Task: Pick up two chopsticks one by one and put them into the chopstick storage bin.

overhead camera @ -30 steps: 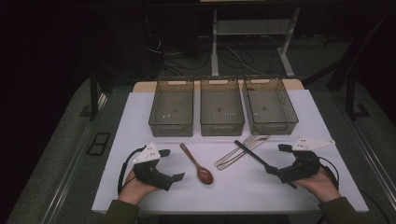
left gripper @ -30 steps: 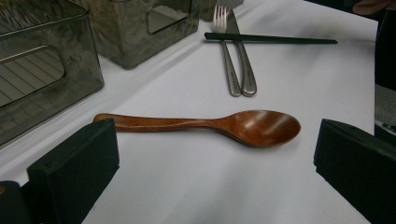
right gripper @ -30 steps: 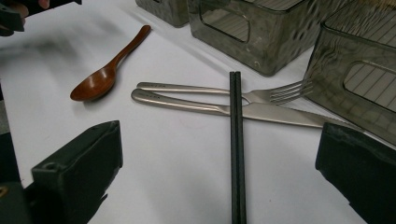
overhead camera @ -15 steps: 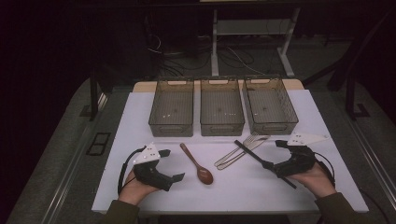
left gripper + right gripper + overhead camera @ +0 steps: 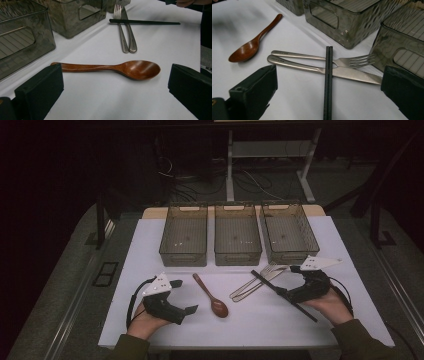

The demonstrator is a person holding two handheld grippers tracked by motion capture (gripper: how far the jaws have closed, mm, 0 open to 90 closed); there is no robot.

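Note:
A brown wooden spoon point(image 5: 211, 296) lies on the white table, bowl toward me. My left gripper point(image 5: 184, 296) rests just left of it, open; the spoon point(image 5: 112, 68) lies across the gap between its jaws, untouched. To the right, a steel fork point(image 5: 322, 58) and knife point(image 5: 324, 70) lie side by side, with a pair of black chopsticks point(image 5: 327, 82) crossing over them. My right gripper point(image 5: 289, 281) is open, and the chopsticks point(image 5: 282, 295) run between its jaws, which do not touch them.
Three smoky clear plastic bins point(image 5: 184, 234), point(image 5: 237, 234), point(image 5: 289, 232) stand in a row behind the cutlery, with nothing visible inside. The white table cover point(image 5: 150, 250) ends near my forearms. Dark floor and cables lie beyond the table's far edge.
My right gripper has crept forward and slightly left, up along the chopsticks. The left gripper and all the cutlery stay where they were.

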